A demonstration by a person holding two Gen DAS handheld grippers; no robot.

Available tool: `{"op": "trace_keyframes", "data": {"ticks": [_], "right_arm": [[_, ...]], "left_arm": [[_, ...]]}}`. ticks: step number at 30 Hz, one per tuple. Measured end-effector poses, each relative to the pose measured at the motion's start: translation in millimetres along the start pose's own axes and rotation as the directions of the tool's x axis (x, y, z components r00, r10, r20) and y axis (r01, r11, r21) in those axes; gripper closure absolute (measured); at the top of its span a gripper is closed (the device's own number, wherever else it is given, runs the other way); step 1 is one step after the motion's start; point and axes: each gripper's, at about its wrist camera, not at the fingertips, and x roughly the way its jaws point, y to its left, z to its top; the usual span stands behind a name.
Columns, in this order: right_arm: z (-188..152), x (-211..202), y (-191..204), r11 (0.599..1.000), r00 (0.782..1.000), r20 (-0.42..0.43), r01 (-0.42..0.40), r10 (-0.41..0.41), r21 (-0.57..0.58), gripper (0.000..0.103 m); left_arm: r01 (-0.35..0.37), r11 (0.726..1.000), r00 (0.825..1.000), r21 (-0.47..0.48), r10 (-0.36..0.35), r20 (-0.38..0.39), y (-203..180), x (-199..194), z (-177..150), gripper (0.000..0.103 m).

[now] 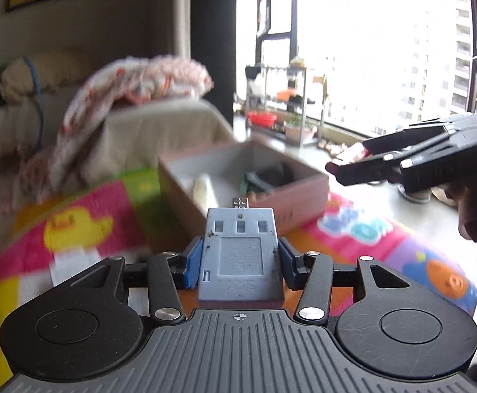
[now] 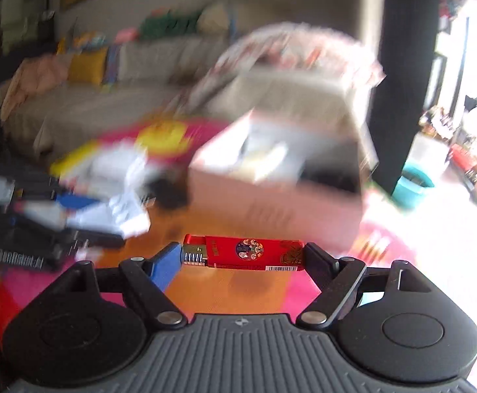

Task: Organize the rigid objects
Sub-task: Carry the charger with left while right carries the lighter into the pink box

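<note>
Charger [image 1: 241,255], grey-blue hard plastic, flat and boxy with three square recesses and a moulded label panel, metal plug tip at its far end, clamped flat between the blue pads of the left gripper [image 1: 240,258]; jaws narrowed onto its two long sides, dark specks along its edges; held above the play mat [image 1: 84,226], soft, brightly printed in pink, yellow and green with a duck figure.

Lighter [image 2: 243,252], red glossy plastic, long and slim, round floral print at mid-body, barcode on the lower edge, ribbed metal head at its left end; pinched end to end by the right gripper [image 2: 243,255], jaws spread about its full length, blue pad on the metal head, dark pad on the base; orange and pink mat beneath, blurred.

Cardboard box [image 1: 290,196] just beyond the charger, open-topped, pale matte walls, straight rim; pale rounded thing and dark things inside, too blurred to name; near corner of the rim close to the plug tip; right gripper seen from the left camera beside the box's right edge, apart from it; sofa [image 1: 159,124] with patterned cloth [image 1: 133,88] behind; bare floor toward the window [image 1: 376,49] on the right.
</note>
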Motion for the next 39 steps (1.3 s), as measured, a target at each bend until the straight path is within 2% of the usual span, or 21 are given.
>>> {"op": "trace_keyframes", "data": {"ticks": [2,4,5,7,9,12,14,17,19,24,28,31,35,39], "right_arm": [[40.1,-17.8,-25.7,0.996,0.991,0.125,0.027,-0.038,0.083,0.022],[74.9,-26.0,-49.3,0.986,0.971,0.227,0.033,-0.07,0.164,0.022],[89.6,-23.9,-58.7,0.98,0.964,0.25,0.038,-0.088,0.196,0.022],[114.8,-7.3,-73.7,0.969,0.966,0.234,0.051,-0.11,0.243,0.022],[132.1,20.1,-83.8,0.961,0.977,0.179,0.061,-0.113,0.27,0.022],[145.0,70.2,-85.2,0.962,0.985,0.089,0.122,-0.148,0.246,0.022],[145.0,104.5,-84.5,0.96,0.986,0.025,0.156,-0.166,0.231,0.022],[136.4,146.7,-81.4,0.956,0.988,-0.057,0.155,-0.145,0.25,0.022],[128.8,168.9,-81.6,0.953,0.987,-0.101,0.151,-0.128,0.261,0.022],[114.9,205.5,-78.7,0.952,0.973,-0.174,0.189,-0.15,0.239,0.022],[110.9,216.9,-79.7,0.959,0.969,-0.211,0.173,-0.126,0.224,0.022],[107.5,217.1,-78.6,0.965,0.967,-0.222,0.17,-0.124,0.2,0.022],[101.8,203.9,-81.0,0.964,0.977,-0.191,0.135,-0.092,0.23,0.022],[95.4,175.6,-77.3,0.96,0.983,-0.123,0.159,-0.134,0.228,0.022]], "left_arm": [[-0.024,1.0,0.996,0.017,0.022,0.091,1.1,3.0,37.1,0.05],[-0.022,1.0,0.992,-0.01,0.023,0.122,5.2,18.6,62.6,0.05],[-0.015,1.0,0.993,-0.025,0.018,0.118,7.1,30.1,70.7,0.05],[0.005,0.999,0.997,-0.041,-0.002,0.078,8.8,58.9,78.9,0.05],[0.026,0.999,1.0,-0.032,-0.026,0.017,6.3,89.9,77.4,0.05],[0.038,0.999,0.996,-0.038,-0.041,-0.075,6.8,131.1,67.6,0.05],[0.043,0.998,0.993,-0.053,-0.049,-0.111,11.9,149.2,61.8,0.05],[0.046,0.997,0.99,-0.068,-0.055,-0.133,17.6,162.2,55.8,0.05],[0.058,0.995,0.987,-0.082,-0.07,-0.145,21.4,166.1,52.1,0.05],[0.069,0.992,0.979,-0.109,-0.088,-0.181,25.1,175.4,41.8,0.05],[0.077,0.99,0.972,-0.12,-0.102,-0.214,24.7,180.0,34.7,0.049],[0.086,0.989,0.976,-0.121,-0.108,-0.189,23.9,175.1,33.4,0.051],[0.094,0.988,0.98,-0.12,-0.113,-0.162,23.6,163.5,36.7,0.051],[0.048,0.99,0.994,-0.134,-0.061,-0.092,35.9,135.0,36.0,0.051]]}}
